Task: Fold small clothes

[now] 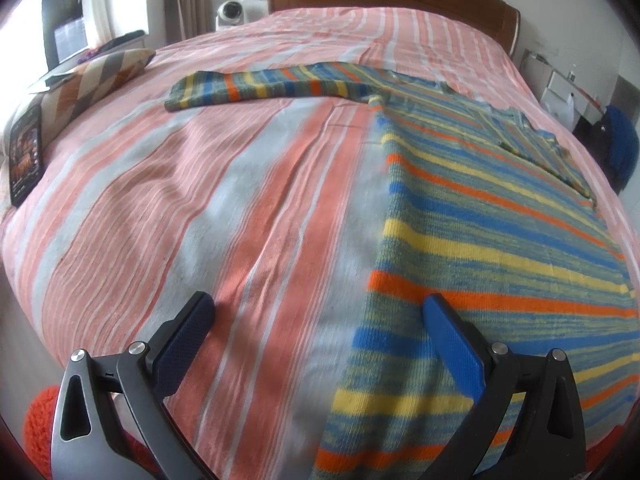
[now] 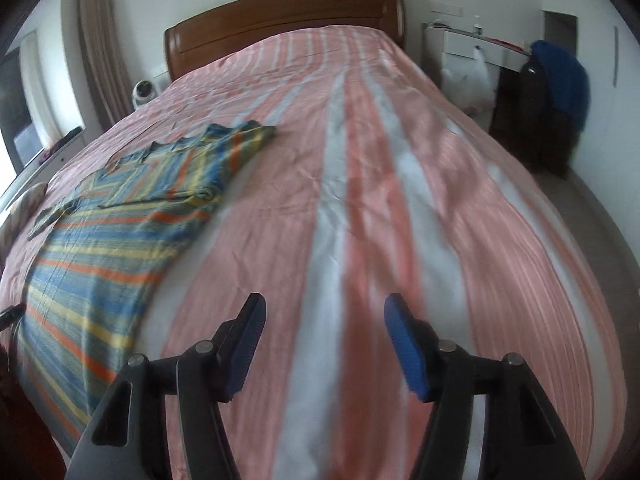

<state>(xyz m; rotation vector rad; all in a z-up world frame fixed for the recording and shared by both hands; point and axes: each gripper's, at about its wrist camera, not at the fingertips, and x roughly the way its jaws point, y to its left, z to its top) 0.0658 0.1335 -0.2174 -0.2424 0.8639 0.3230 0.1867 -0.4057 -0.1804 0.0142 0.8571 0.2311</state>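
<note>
From the left wrist view, the left gripper (image 1: 316, 316) stands wide open above the bed (image 1: 200, 200), gripping nothing. Its right-hand finger (image 1: 452, 344) hovers over the left edge of the striped sweater (image 1: 480, 240), which lies flat ahead and to the right, one sleeve (image 1: 260, 88) stretched leftward far ahead.

From the right wrist view, the right gripper (image 2: 324, 328) is open with nothing between its fingers, over bare bedsheet (image 2: 360, 200). The sweater (image 2: 112, 232) lies well to its left, one sleeve folded across the body.

place: home bedroom | signs: striped bed (image 2: 400, 184), wooden headboard (image 2: 280, 12), curtains (image 2: 100, 40)
</note>
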